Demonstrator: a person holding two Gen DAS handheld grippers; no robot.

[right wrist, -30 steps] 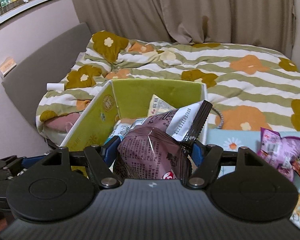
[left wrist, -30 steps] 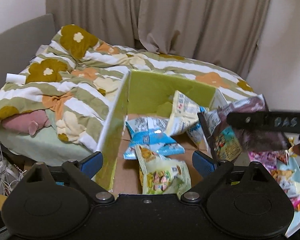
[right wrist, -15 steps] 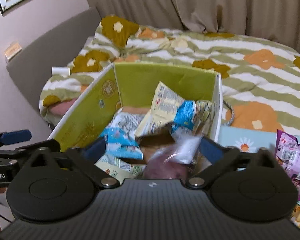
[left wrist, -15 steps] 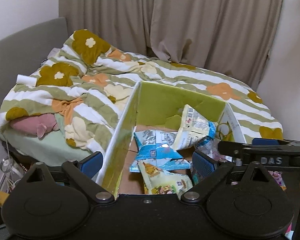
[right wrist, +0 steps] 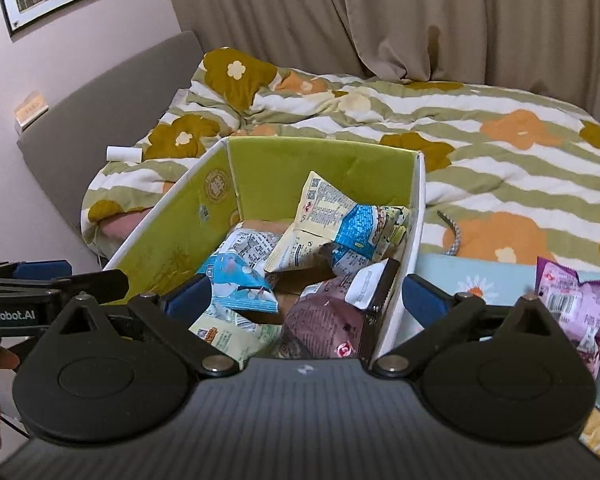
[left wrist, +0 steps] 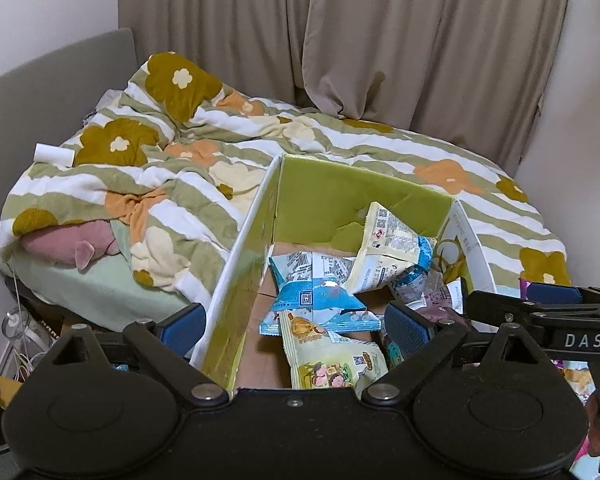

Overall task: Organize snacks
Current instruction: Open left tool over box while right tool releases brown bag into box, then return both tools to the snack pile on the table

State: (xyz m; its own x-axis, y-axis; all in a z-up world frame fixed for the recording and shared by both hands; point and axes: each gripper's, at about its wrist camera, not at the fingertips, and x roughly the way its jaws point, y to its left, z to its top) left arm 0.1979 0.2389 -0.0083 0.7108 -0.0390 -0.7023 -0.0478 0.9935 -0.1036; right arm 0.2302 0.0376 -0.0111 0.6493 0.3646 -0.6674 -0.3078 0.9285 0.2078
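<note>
From the left wrist camera, the left gripper was spread wide with nothing between its blue pads, and the left wall of the green-lined cardboard box ran right up between them. The box sat against a bed with a flowered striped duvet. Inside it there was a loose pile of snack packs: a blue-and-white packet in the middle, a pale yellow packet leaning up toward the back wall, and a green cartoon-print packet closest to the camera. A maroon packet was tucked by the right wall, mostly hidden behind the gripper finger. The right gripper poked in from the right edge, but from that angle I couldn't tell how its jaws stood.

The right wrist camera cleared that up: the right gripper was let go and wide apart too, holding nothing. The maroon packet lay in the box's near right corner, just beyond the jaws, leaning against the white right wall. The blue-and-white packet and pale yellow packet were behind it. Outside the box to the right, a purple packet lay on a light blue daisy-print surface. The left gripper showed at the left edge.
</note>
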